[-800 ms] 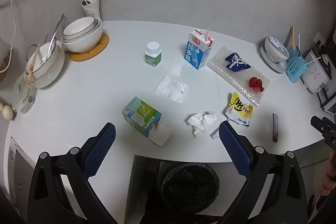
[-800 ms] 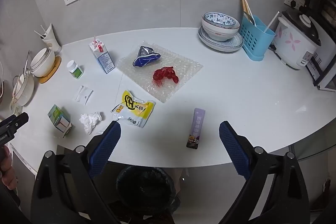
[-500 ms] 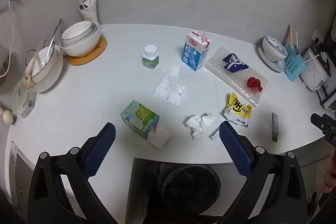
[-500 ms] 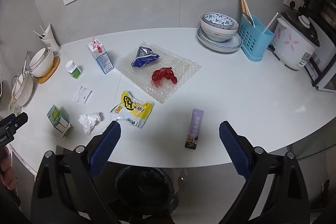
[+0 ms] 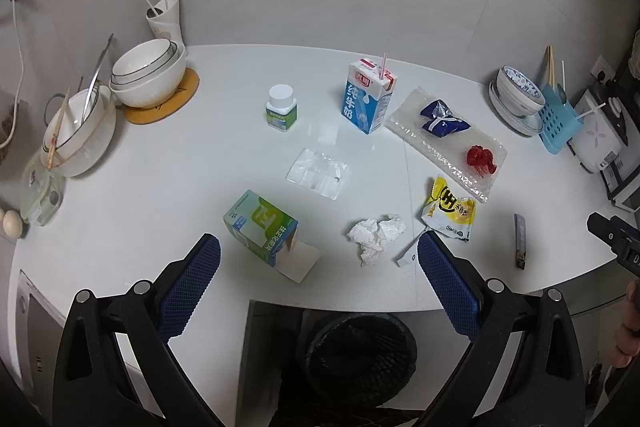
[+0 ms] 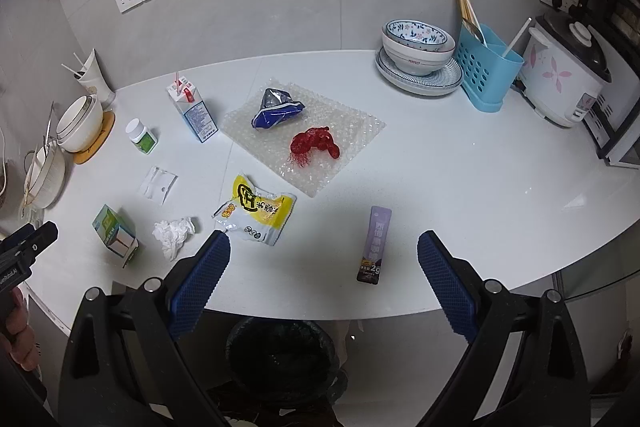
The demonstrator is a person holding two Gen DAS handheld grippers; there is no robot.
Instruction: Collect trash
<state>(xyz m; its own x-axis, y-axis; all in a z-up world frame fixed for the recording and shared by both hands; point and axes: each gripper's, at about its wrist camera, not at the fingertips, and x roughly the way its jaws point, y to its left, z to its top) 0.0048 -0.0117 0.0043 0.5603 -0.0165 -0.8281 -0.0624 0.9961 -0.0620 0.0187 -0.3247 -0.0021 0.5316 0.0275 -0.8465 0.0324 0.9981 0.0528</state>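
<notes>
Trash lies on the white counter (image 5: 160,167): a green-white carton (image 5: 260,227), a crumpled tissue (image 5: 376,233), a yellow snack bag (image 5: 450,209), a clear plastic bag (image 5: 318,173), a milk carton with straw (image 5: 368,97), a purple sachet (image 6: 375,243), and bubble wrap (image 6: 352,135) bearing a blue wrapper (image 6: 276,107) and red netting (image 6: 314,145). A black-lined trash bin (image 5: 360,351) stands below the counter's front edge. My left gripper (image 5: 318,275) is open and empty above that edge, near the carton and tissue. My right gripper (image 6: 322,279) is open and empty, near the sachet.
Stacked white bowls (image 5: 148,73) and a bowl with chopsticks (image 5: 76,131) stand at the left. A white-capped green bottle (image 5: 281,107) stands mid-counter. A patterned bowl on plates (image 6: 418,47), a blue utensil holder (image 6: 486,65) and a rice cooker (image 6: 564,69) stand at the right.
Both grippers have drawn back and up a little from the counter, so the trash looks slightly smaller. Nothing on the counter has moved. Both stay open.
</notes>
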